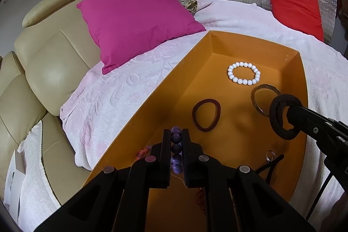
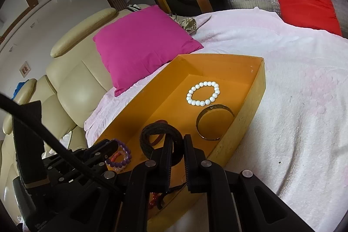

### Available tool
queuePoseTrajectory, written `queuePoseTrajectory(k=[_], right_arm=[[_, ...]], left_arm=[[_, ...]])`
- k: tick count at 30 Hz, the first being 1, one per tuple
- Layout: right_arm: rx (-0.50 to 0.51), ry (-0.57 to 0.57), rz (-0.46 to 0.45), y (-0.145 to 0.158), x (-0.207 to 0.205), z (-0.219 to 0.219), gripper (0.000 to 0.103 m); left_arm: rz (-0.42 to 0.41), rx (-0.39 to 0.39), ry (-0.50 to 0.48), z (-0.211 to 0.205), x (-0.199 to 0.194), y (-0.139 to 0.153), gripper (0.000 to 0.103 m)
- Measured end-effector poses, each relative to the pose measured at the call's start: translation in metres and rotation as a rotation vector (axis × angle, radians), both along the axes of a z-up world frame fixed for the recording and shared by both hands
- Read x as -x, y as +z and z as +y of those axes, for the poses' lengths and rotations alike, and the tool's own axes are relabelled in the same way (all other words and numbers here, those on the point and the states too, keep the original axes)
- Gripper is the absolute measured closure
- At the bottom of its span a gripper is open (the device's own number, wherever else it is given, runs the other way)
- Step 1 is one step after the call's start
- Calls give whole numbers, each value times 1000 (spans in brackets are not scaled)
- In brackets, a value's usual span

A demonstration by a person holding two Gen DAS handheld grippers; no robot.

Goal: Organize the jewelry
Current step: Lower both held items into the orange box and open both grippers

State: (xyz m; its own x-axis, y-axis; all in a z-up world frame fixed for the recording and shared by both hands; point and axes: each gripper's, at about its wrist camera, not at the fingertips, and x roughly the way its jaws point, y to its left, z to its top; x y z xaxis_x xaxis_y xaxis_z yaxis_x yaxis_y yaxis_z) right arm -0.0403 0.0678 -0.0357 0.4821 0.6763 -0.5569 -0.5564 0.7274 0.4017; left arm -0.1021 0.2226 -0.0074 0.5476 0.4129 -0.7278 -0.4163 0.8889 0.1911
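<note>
The left gripper [image 1: 176,151] has its jaws closed on a purple bead bracelet [image 1: 176,145], held over the near end of an orange cardboard box [image 1: 165,88] that sits on a bed covered by a pale pink blanket [image 1: 121,88]. The right gripper [image 2: 176,158] has its jaws closed on a black fabric hair tie [image 2: 152,134], also above the box. The left wrist view alone shows a dark red hair tie [image 1: 206,114] lying flat on the box floor and a small metal ring [image 1: 270,155] near a black cord at the right wall. Both views show the white bead bracelet [image 2: 203,94] and, just beside it, a brass bangle [image 2: 214,122]. Only the right wrist view shows the purple bracelet as a whole loop, with a pink beaded one [image 2: 117,156] by it. A magenta pillow [image 1: 139,23] lies beyond the box. No writing is legible.
</note>
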Motion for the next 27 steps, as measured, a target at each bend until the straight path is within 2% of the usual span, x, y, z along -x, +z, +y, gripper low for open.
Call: queuePoseTrajectory(k=[25, 27], right_arm=[[18, -10, 23, -8, -6, 8, 92], [19, -11, 28, -9, -7, 9, 89]], left_arm=[[13, 1, 0, 4, 0, -3, 93], [13, 1, 1, 4, 0, -3, 93]])
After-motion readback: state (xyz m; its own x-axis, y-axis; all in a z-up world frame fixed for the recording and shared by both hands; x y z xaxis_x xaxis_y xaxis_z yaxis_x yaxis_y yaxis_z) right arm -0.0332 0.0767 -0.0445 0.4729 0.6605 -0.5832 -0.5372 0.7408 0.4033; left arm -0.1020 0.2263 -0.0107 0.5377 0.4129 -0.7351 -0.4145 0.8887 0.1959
